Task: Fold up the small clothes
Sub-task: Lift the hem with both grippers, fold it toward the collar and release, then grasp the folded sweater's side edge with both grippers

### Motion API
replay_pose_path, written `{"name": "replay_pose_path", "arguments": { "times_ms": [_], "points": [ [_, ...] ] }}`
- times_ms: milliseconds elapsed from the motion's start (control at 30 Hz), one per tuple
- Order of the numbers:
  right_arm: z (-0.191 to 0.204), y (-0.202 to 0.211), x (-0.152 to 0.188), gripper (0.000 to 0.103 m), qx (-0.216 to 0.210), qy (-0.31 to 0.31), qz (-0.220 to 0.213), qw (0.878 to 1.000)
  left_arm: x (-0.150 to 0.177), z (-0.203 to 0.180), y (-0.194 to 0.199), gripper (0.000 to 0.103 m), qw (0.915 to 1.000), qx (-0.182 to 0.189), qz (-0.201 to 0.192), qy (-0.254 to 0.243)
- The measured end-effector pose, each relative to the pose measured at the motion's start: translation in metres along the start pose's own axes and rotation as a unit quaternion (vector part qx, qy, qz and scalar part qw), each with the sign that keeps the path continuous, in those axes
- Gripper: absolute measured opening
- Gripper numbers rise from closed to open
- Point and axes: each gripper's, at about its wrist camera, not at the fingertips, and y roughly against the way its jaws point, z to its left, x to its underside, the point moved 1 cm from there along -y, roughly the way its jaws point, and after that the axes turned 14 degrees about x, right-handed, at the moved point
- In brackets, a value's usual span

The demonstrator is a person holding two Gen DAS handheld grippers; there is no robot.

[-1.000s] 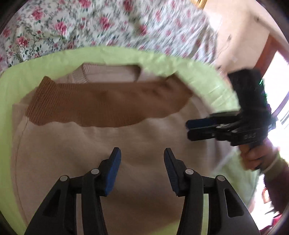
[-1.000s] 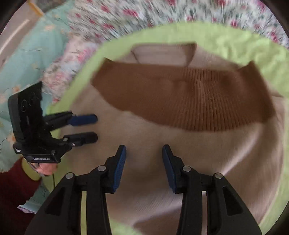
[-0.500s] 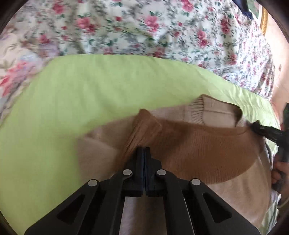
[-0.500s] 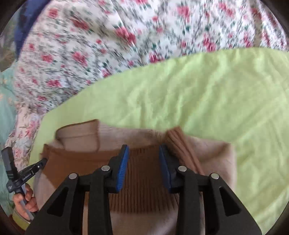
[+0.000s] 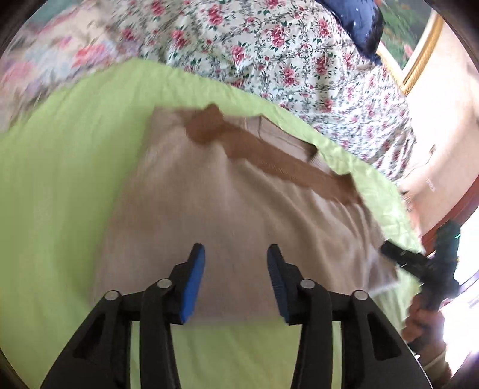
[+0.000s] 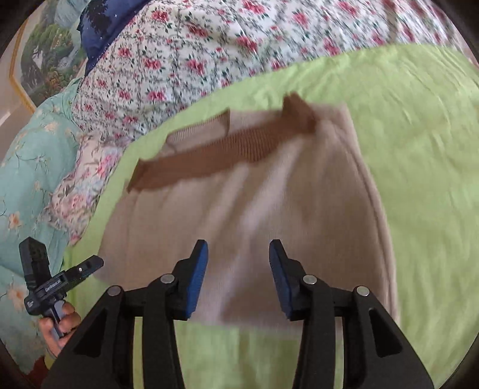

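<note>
A beige sweater (image 5: 227, 209) lies folded on the green sheet (image 5: 60, 179), with its brown ribbed band (image 5: 278, 161) across the far edge. My left gripper (image 5: 236, 281) hovers over the sweater's near edge, its jaws opening and nothing between the pads. In the right wrist view the same sweater (image 6: 269, 203) and brown band (image 6: 209, 155) show. My right gripper (image 6: 238, 275) hangs over the near hem, jaws opening and empty. Each gripper appears in the other's view: the right gripper (image 5: 389, 250) off the sweater's right side, the left gripper (image 6: 97, 261) off its left side.
A floral quilt (image 5: 269, 45) is bunched behind the green sheet, with a dark blue pillow (image 5: 356, 21) on it. A teal flowered quilt (image 6: 27, 179) lies to the left. A framed picture (image 6: 45, 65) hangs on the wall. A hand (image 6: 57, 326) holds the left gripper.
Half a second ago the left gripper was shut on the brown band at the far edge. It has let go, and both grippers have pulled back to the sweater's near edge.
</note>
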Motion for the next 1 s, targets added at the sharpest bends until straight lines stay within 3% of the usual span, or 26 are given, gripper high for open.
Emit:
{"name": "replay_pose_path", "arguments": {
  "times_ms": [133, 333, 533, 667, 833, 900, 1000],
  "points": [
    [-0.003, 0.010, 0.021, 0.045, -0.004, -0.013, 0.004, 1.000, 0.038, 0.000, 0.012, 0.056, 0.9994, 0.001, 0.006, 0.034],
    [0.000, 0.025, 0.040, 0.049, -0.011, -0.012, 0.008, 1.000, 0.069, 0.012, 0.021, 0.064, 0.9960, 0.018, 0.006, 0.087],
    [0.005, 0.029, 0.043, 0.050, -0.020, -0.007, 0.009, 1.000, 0.065, 0.016, 0.016, 0.080, 0.9923, 0.038, -0.022, 0.116],
    [0.005, 0.030, 0.040, 0.051, -0.021, -0.004, 0.007, 1.000, 0.051, 0.025, 0.007, 0.083, 0.9887, 0.037, -0.043, 0.139],
    [0.002, 0.027, 0.035, 0.052, -0.022, -0.007, 0.009, 1.000, 0.023, 0.053, 0.001, 0.082, 0.9766, 0.033, -0.091, 0.192],
    [0.000, 0.024, 0.031, 0.052, -0.024, -0.008, 0.009, 1.000, 0.010, 0.064, -0.001, 0.078, 0.9741, 0.014, -0.108, 0.198],
    [0.001, 0.021, 0.027, 0.052, -0.023, -0.007, 0.007, 1.000, -0.003, 0.070, -0.006, 0.059, 0.9753, -0.012, -0.113, 0.189]
  ]
}}
